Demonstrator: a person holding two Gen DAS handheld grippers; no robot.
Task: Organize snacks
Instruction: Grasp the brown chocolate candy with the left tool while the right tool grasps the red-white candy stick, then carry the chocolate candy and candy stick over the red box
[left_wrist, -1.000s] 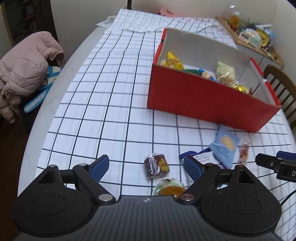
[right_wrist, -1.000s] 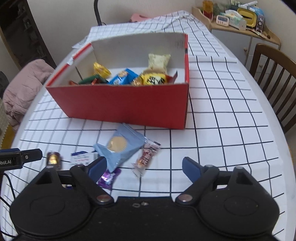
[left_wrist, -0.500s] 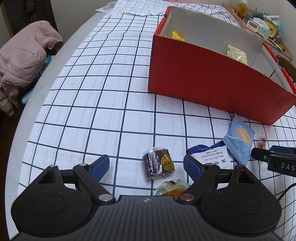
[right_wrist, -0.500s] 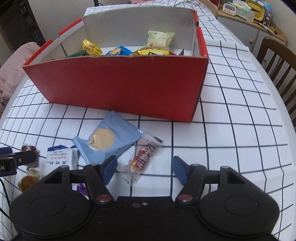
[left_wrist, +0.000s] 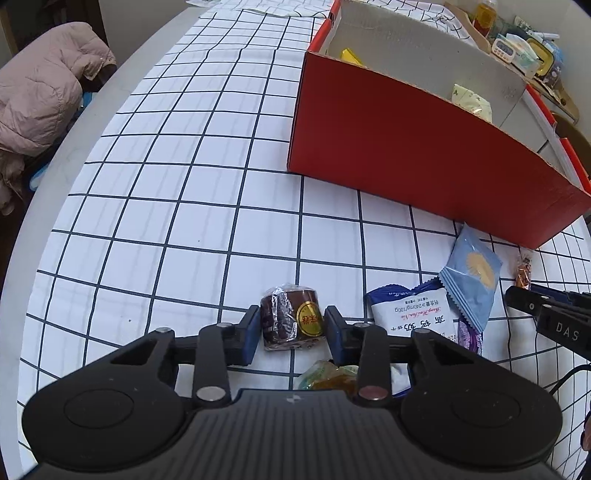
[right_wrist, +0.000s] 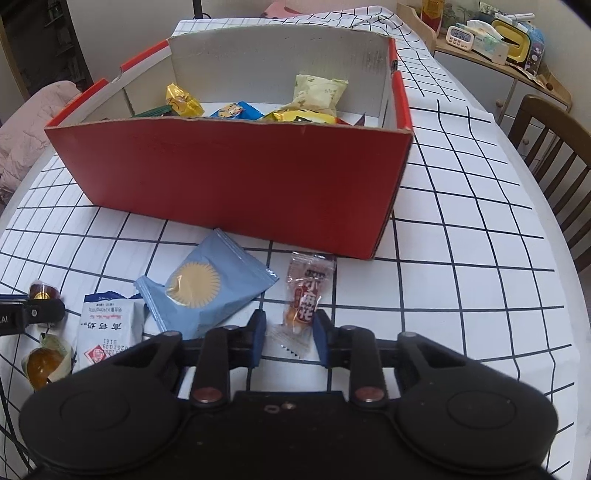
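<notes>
Right wrist view, right hand-held gripper (right_wrist: 289, 335) pinching twist-snack packet (right_wrist: 306, 295), long axis toward red box (right_wrist: 236, 177)

Count: one red box (right_wrist: 236, 184) holding five visible snack packets (right_wrist: 319, 94), six loose snacks on the tablecloth (right_wrist: 461, 229) in front of the box, two grippers (left_wrist: 291, 330), one wooden chair (right_wrist: 554, 147) right of the box.

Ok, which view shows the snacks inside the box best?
The right wrist view: it looks over the red box wall at several packets. The left wrist view sees only two packet tops above the wall.
</notes>
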